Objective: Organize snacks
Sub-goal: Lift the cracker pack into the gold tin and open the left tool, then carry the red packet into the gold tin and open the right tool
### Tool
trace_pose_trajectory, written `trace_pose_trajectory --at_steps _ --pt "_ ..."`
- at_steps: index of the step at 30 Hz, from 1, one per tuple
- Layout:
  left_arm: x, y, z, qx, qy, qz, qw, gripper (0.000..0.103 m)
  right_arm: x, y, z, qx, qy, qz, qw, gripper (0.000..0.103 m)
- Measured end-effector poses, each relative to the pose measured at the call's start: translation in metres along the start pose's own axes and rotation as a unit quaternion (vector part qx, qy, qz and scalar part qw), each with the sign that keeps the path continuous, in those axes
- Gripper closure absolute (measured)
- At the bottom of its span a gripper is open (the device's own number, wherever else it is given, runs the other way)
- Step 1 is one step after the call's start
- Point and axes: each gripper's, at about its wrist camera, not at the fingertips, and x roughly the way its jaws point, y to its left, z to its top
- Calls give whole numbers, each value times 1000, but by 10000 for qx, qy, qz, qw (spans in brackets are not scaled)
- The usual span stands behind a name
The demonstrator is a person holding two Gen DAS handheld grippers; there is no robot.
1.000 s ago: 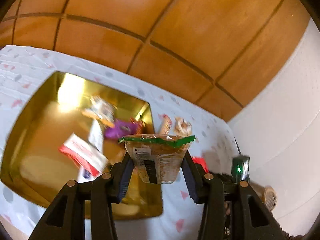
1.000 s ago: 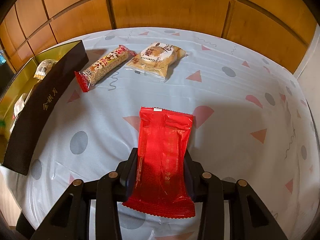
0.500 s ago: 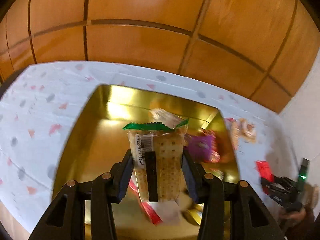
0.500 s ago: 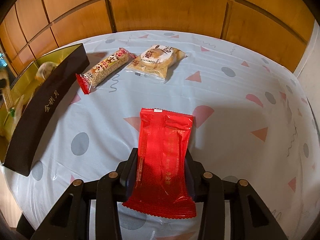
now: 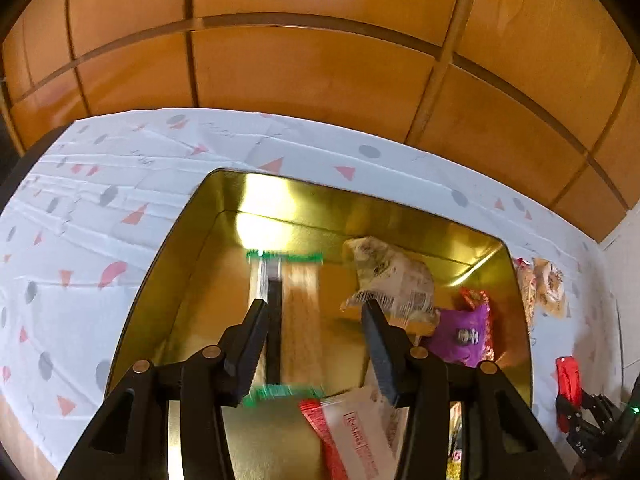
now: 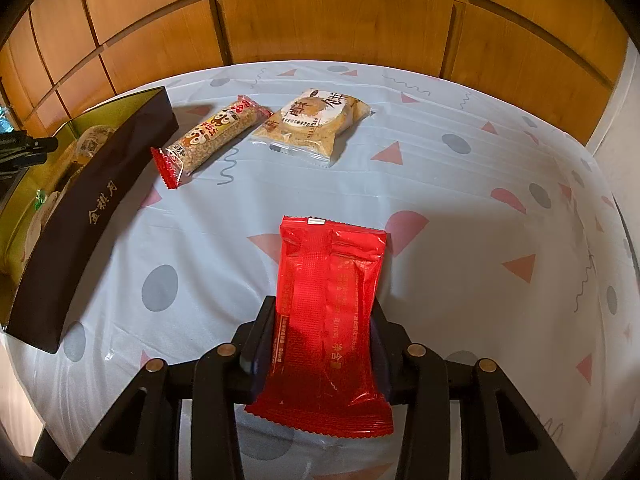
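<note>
My left gripper is open over the gold tin. The green-edged cracker pack is blurred between and below its fingers, free of them, inside the tin. Other snacks lie in the tin: a pale wrapped one, a purple pack and a red-and-white pack. My right gripper is shut on a red snack pack held just above the tablecloth. A long sesame bar and a round pastry pack lie on the cloth farther back.
The tin's dark outer wall runs along the left of the right wrist view. A patterned white tablecloth covers the table. Wooden panelling stands behind it. The right gripper with its red pack shows at the left view's lower right.
My left gripper opened and let go of the cracker pack, which is dropping into the tin. The right gripper has stayed still, holding the red pack.
</note>
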Motion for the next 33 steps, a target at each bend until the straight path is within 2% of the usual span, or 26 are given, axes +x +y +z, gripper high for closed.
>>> trace_pose_trajectory --at_steps 4,7,18,33 --pt "-15 1 -19 -156 -92 257 9995 54 0 1 -1 -16 -20 -29 10000 59" --pt "-25 -1 -36 -215 -114 292 9993 54 0 2 -2 -48 -42 -81 9999 59" --pt "-60 -22 -83 -66 -254 158 9995 54 -1 8 -4 -67 -108 -273 9995 60" --pt "-75 -26 -119 49 -319 219 9992 54 -5 13 -9 -37 -117 -425 9990 62"
